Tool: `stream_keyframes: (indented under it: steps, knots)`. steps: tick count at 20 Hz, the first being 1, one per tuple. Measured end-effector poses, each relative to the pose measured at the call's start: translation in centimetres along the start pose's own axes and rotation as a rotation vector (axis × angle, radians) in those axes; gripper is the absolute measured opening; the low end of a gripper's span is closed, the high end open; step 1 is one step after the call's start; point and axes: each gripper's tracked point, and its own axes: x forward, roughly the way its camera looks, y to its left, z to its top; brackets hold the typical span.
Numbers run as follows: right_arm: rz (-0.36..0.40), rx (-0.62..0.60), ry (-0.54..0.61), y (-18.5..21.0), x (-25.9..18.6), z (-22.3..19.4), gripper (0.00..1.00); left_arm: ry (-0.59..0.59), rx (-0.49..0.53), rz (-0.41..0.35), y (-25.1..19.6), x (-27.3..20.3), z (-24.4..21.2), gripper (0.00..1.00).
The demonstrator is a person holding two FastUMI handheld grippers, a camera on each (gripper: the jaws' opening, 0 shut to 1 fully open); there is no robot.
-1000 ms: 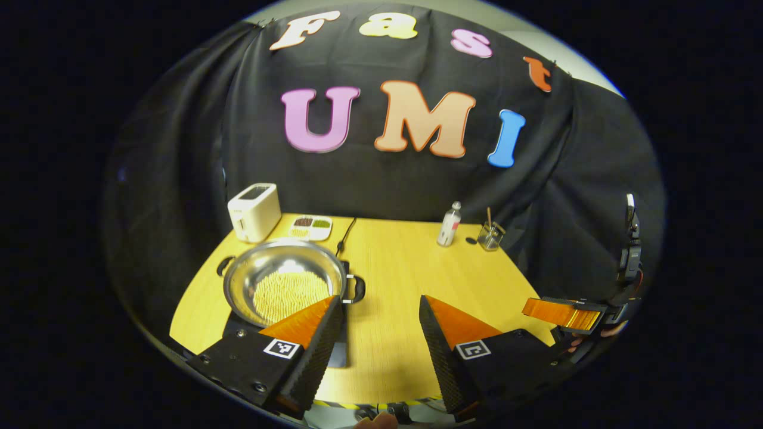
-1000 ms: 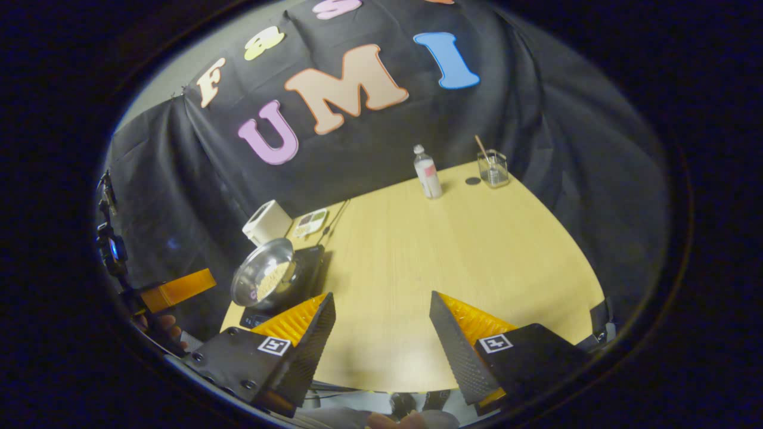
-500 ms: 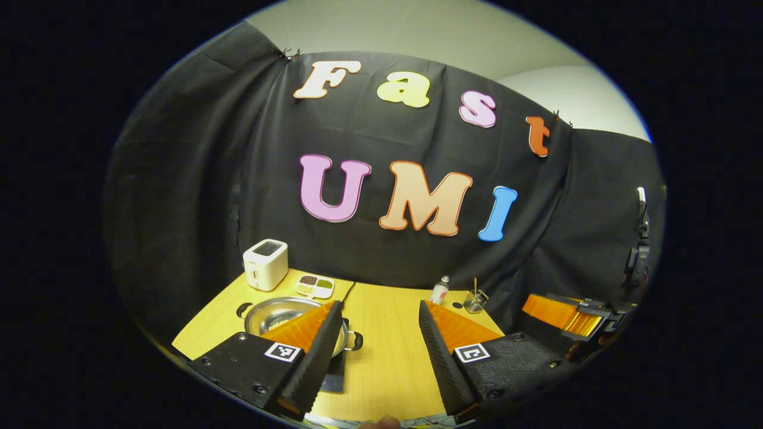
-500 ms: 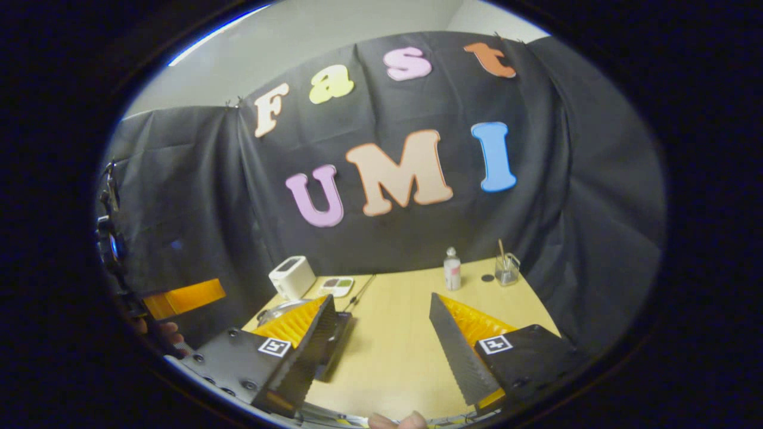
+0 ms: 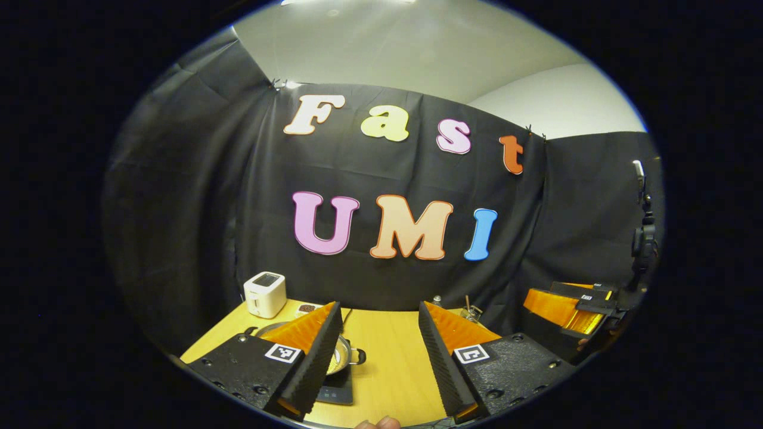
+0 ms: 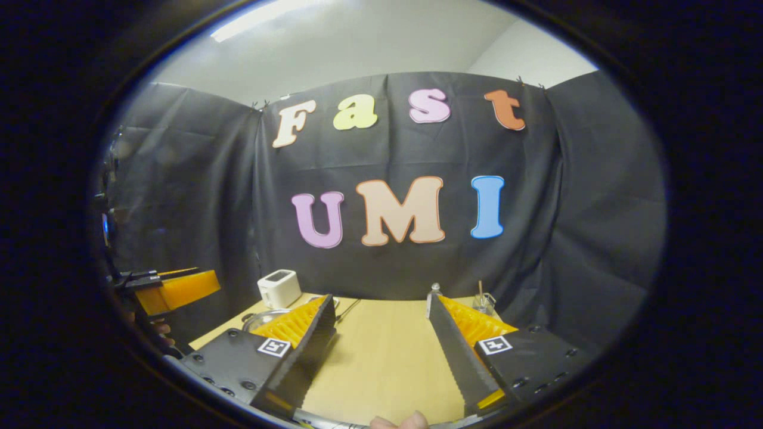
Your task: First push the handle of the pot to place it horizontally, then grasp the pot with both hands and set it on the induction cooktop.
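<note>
1. Pot (image 5: 340,356): shiny steel, round and shallow, upright, mostly hidden behind the left finger of the left gripper (image 5: 377,333), low and to its left.
2. Dark loop handle (image 5: 357,356) sticking out sideways toward the gap between the fingers.
3. Induction cooktop (image 5: 335,393): flat black slab under the pot, front edge showing beside that same finger.
4. Pot rim (image 6: 257,319) also seen left of the right gripper (image 6: 381,325).

Black cloth wall (image 5: 381,280) behind a wooden table (image 6: 381,357), pale ceiling (image 5: 417,53).

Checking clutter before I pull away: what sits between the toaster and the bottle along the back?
In the right gripper view, between the toaster and bottle, a black cable crosses the table.
</note>
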Motion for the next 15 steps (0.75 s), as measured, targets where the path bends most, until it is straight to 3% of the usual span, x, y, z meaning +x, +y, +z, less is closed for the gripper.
stream_keyframes:
  steps: [3, 4, 5, 6, 7, 8, 10, 11, 15]
  knots:
    - [0.000, -0.073, -0.090, -0.4, -0.4, 2.9, 0.94, -0.066, 0.036, 0.022, -0.3, -0.1, 2.6, 0.78]
    - [0.002, -0.093, -0.091, -0.5, -0.4, 3.2, 0.94, -0.055, 0.033, 0.020, -0.9, -0.1, 2.3, 0.73]
    - [0.007, -0.102, -0.090, -0.5, -0.6, 3.1, 0.94, -0.038, 0.028, 0.017, -1.5, -0.2, 1.7, 0.78]
    - [0.012, -0.105, -0.104, -0.5, -0.7, 3.5, 0.94, -0.028, 0.025, 0.012, -1.9, 0.1, 1.4, 0.74]
    - [0.005, -0.105, -0.113, -1.1, -0.9, 3.8, 0.98, -0.022, 0.024, 0.011, -2.3, 0.3, 1.3, 0.78]
    - [0.004, -0.097, -0.105, -1.5, -1.1, 3.6, 0.94, -0.021, 0.026, 0.012, -2.5, 0.4, 1.4, 0.74]
    - [0.010, -0.080, -0.075, -1.7, -1.0, 2.7, 0.94, -0.039, 0.032, 0.014, -3.0, 0.3, 2.0, 0.74]
    - [0.005, -0.078, -0.068, -2.2, -0.9, 2.8, 0.94, -0.040, 0.038, 0.017, -3.2, 0.3, 2.1, 0.79]
    - [-0.003, -0.056, -0.088, -3.1, -1.0, 3.5, 0.98, -0.019, 0.049, 0.036, -3.2, 0.0, 1.4, 0.78]
